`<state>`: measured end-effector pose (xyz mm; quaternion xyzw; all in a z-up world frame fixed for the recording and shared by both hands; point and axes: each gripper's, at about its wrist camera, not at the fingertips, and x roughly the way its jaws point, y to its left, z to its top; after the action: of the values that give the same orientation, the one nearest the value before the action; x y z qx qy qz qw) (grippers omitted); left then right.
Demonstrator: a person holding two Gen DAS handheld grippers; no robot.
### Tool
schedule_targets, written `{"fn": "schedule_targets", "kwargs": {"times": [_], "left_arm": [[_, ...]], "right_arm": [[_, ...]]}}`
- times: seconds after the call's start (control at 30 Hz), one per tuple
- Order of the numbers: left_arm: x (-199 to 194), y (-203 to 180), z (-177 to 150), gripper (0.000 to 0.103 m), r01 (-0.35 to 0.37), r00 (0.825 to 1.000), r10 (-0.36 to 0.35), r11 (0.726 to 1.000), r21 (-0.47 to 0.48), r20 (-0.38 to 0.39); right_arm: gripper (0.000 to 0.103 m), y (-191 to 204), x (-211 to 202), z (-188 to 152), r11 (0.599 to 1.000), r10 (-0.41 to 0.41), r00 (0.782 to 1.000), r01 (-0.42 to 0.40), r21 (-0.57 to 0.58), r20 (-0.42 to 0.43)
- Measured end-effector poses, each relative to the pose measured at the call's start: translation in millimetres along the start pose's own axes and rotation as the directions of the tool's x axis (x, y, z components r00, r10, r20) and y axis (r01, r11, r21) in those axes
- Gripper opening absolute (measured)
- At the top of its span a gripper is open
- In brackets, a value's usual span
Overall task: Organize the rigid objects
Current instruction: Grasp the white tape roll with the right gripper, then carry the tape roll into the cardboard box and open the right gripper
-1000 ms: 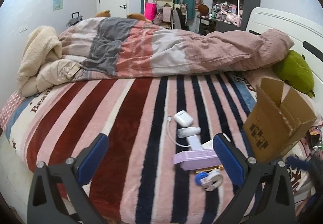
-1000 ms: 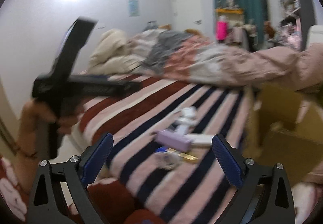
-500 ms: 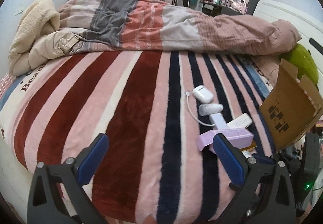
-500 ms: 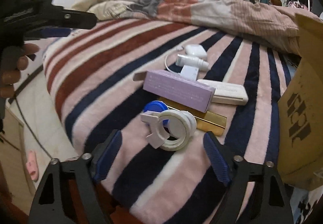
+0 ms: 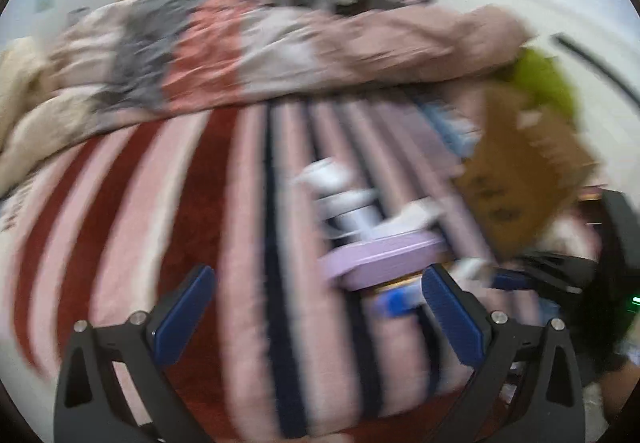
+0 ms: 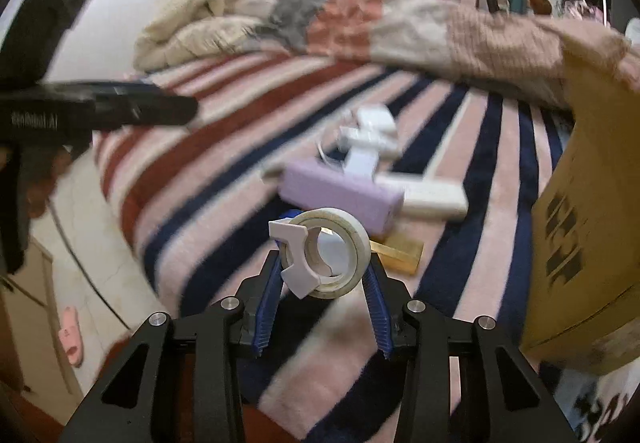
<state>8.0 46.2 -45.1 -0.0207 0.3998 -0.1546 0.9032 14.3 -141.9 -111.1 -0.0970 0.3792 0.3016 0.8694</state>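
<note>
1. The bed (image 6: 248, 179), with its striped blanket, carries everything; the heaped quilt (image 6: 400, 19) lies across the far side.
2. The cardboard box (image 6: 592, 203) stands at the right edge of the bed. Black block marks are printed on its side, too skewed for me to read.
3. The left gripper (image 5: 316, 303) hangs over the stripes with its jaws wide apart and nothing between them. Its view is smeared with motion, so it seems to be swinging. From the right camera its body shows pale lettering, too blurred to make out.
4. The purple box (image 6: 340, 199) lies mid-blanket with the white items just behind it, and a gold strip (image 6: 400, 251) near its right end.
5. The right gripper (image 6: 320, 275) has changed most: half a second ago its jaws straddled the tape roll (image 6: 328, 253) loosely, and now they are clamped on its sides. The roll looks lifted off the blanket, so I judge the first pick is made and the box is its likely destination.
</note>
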Motion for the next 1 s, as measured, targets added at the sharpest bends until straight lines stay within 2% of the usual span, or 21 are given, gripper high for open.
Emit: {"fn": "schedule_targets", "kwargs": {"times": [0.1,0.2,0.27,0.3,0.33,0.37,0.4,0.43,0.47,0.63,0.8,0.83,0.87,0.9,0.97,1.0], "left_arm": [[-10,-26,25,0.102,0.139,0.99,-0.139,0.988,0.069,0.004],[-11,-52,55,0.099,0.259,0.966,-0.259,0.958,0.122,-0.02],[-7,-72,72,0.083,0.335,0.942,-0.332,0.928,0.16,-0.045],[-3,-84,84,0.078,0.389,0.921,-0.384,0.905,0.172,-0.067],[1,-92,90,0.067,0.417,0.909,-0.409,0.891,0.179,-0.082],[9,-103,100,0.053,0.445,0.895,-0.433,0.875,0.189,-0.105],[17,-115,108,0.044,0.46,0.888,-0.443,0.864,0.204,-0.127],[25,-127,115,0.032,0.469,0.883,-0.447,0.855,0.22,-0.146],[36,-139,121,0.029,0.489,0.872,-0.46,0.843,0.225,-0.168],[90,-193,148,0.029,0.522,0.845,-0.461,0.819,0.237,-0.269],[128,-235,163,0.03,0.522,0.834,-0.419,0.81,0.269,-0.359],[131,-236,163,0.037,0.515,0.837,-0.408,0.814,0.269,-0.365],[133,-236,163,0.05,0.497,0.846,-0.389,0.824,0.272,-0.365],[133,-234,164,0.055,0.478,0.856,-0.374,0.835,0.272,-0.356],[121,-221,164,0.058,0.461,0.87,-0.372,0.847,0.265,-0.323],[112,-210,165,0.058,0.451,0.879,-0.374,0.854,0.259,-0.296]], "right_arm": [[0.036,0,-30,21,0.999,0.024,0.998,-0.022,-0.04,0.061],[0.036,-4,-58,42,0.997,0.042,0.992,-0.034,-0.065,0.12],[0.036,-11,-76,55,0.997,0.032,0.987,-0.02,-0.076,0.155],[0.036,-18,-83,60,0.997,0.022,0.986,-0.01,-0.076,0.167],[0.036,-27,-90,65,0.998,0.008,0.984,0.004,-0.068,0.177],[0.036,-35,-94,68,0.998,0.002,0.984,0.01,-0.061,0.18],[0.036,-44,-98,71,0.999,-0.007,0.983,0.016,-0.051,0.184],[0.036,-58,-103,73,0.999,-0.021,0.982,0.027,-0.03,0.187],[0.036,-65,-104,74,0.999,-0.032,0.982,0.035,-0.016,0.184],[0.035,-141,-99,77,0.986,-0.097,0.992,0.086,0.14,0.076],[0.034,-186,-101,70,0.959,-0.138,0.99,0.144,0.245,-0.042],[0.035,-192,-100,69,0.951,-0.145,0.987,0.159,0.266,-0.069],[0.038,-196,-100,67,0.947,-0.151,0.985,0.169,0.274,-0.088],[0.042,-198,-99,65,0.942,-0.163,0.981,0.187,0.279,-0.107],[0.062,-196,-100,64,0.937,-0.192,0.975,0.216,0.273,-0.109],[0.063,-192,-102,65,0.939,-0.205,0.974,0.224,0.26,-0.097]]}}
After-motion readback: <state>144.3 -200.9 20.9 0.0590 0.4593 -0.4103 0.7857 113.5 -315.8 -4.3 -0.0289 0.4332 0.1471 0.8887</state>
